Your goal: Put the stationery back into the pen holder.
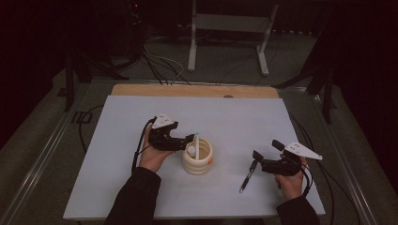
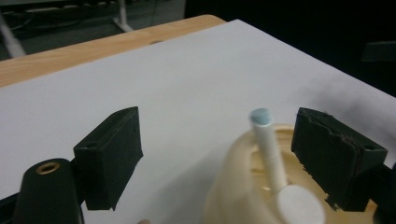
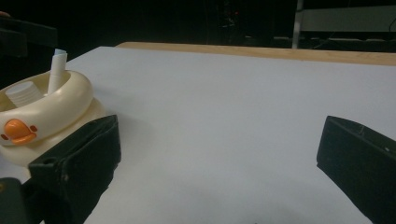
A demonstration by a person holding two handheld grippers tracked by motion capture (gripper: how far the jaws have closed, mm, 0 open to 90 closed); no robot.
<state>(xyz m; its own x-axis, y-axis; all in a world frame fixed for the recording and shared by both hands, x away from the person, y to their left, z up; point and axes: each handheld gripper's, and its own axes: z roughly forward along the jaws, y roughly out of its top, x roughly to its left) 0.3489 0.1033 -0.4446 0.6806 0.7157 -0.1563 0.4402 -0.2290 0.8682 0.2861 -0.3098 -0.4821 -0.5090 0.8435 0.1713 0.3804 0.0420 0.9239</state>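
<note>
A cream ringed holder (image 1: 197, 160) with an orange duck beak (image 3: 18, 129) stands on the white table top (image 1: 244, 117). In it a thin white stick (image 1: 197, 145) stands upright beside a white round cap (image 1: 191, 150). My left gripper (image 1: 187, 139) hovers at the holder's left rim. It is open, and the stick (image 2: 268, 144) rises between the jaws without touching either, nearer the right one. My right gripper (image 1: 266, 150) is open wide and empty, low over the table to the right of the holder (image 3: 42, 112). A black pen (image 1: 247, 177) lies just left of it.
A wooden strip (image 1: 195, 90) runs along the table's far edge. Behind it are a white metal stand (image 1: 225, 33) and loose cables (image 1: 162, 65) on the dark floor. Bare white surface spreads between the holder and the far edge.
</note>
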